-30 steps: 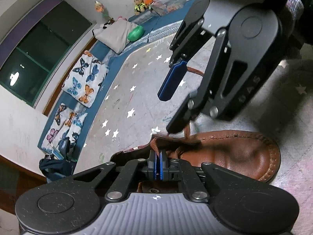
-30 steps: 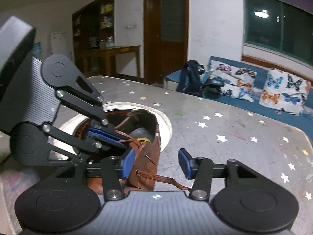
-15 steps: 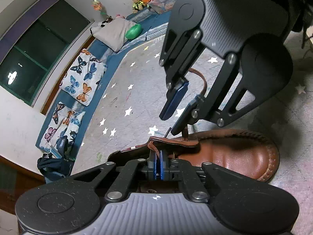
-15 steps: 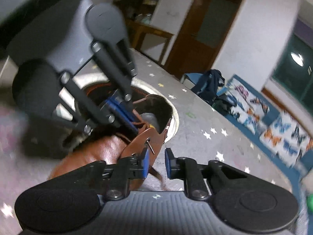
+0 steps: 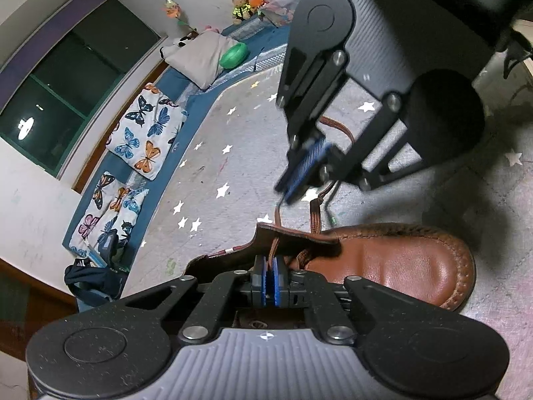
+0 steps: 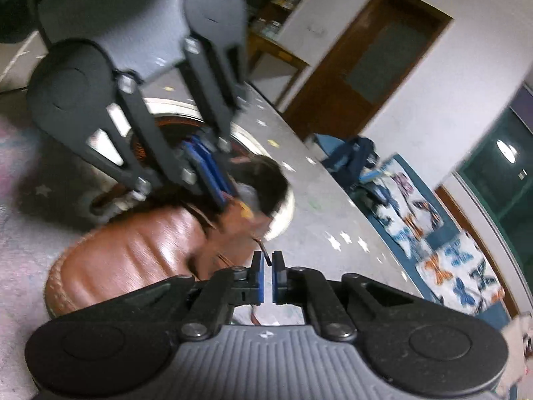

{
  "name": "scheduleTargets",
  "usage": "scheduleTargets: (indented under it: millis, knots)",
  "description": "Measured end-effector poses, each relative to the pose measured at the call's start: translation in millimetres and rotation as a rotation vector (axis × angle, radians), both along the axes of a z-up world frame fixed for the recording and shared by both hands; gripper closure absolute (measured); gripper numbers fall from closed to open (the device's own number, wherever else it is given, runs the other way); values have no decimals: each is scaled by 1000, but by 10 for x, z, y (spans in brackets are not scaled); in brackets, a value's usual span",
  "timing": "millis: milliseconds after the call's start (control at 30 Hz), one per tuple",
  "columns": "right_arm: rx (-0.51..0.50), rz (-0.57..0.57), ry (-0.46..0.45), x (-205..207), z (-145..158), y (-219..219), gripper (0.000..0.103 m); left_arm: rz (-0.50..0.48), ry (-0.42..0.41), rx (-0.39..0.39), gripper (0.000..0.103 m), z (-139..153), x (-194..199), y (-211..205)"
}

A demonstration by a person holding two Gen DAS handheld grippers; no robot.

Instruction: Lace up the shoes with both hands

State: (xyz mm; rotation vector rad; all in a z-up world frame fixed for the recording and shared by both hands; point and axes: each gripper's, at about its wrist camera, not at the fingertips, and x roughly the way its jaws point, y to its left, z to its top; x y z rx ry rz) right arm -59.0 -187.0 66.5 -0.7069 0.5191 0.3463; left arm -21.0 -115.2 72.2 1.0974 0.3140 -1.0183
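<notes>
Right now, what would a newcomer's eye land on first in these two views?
The glossy brown leather shoe lying on the star-patterned mat, low and centre. Just above it the right hand-held gripper pinches a brown lace, while the left hand-held gripper is clamped at the shoe's tongue. Butterfly cushions line the far bench.

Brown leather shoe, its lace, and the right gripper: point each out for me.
Brown leather shoe (image 5: 409,266): left wrist view, on the smooth toe cap.
Lace (image 5: 314,213): left wrist view, on the strand rising above the tongue.
Right gripper (image 6: 266,275): right wrist view, midway between the blue-padded fingertips.
</notes>
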Motion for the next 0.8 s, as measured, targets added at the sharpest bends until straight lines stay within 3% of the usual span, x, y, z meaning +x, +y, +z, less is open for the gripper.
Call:
scheduleTargets:
  millis: [100,233,300,367,500,633,733,767,800]
  knots:
    - [12,-54,17,25,2,-95,102,4,-2,-4,94,-14,-6,1]
    - [29,-33,9,-42,64,-102,99,11,-2,-7,94,-22,-8,-4]
    - [15,-3,-8,-81,89,-59,93,16,0,-10,94,-20,-7,-7]
    - [-4,31,-23,-124,106,-10,81,21,2,-14,94,-20,-3,-7]
    - [-87,87,-51,-132,25,94,80,32,5,-25,94,-24,-2,5]
    - [-150,129,-61,-25,-97,208,81,48,19,-40,94,-18,-10,12]
    - [-191,160,-77,-13,-171,298,91,72,28,-55,94,-13,-17,42]
    - [-198,161,-80,-11,-187,309,101,81,38,-68,91,0,-21,63]
    - [-202,156,-81,-3,-201,318,101,90,53,-89,90,24,-30,92]
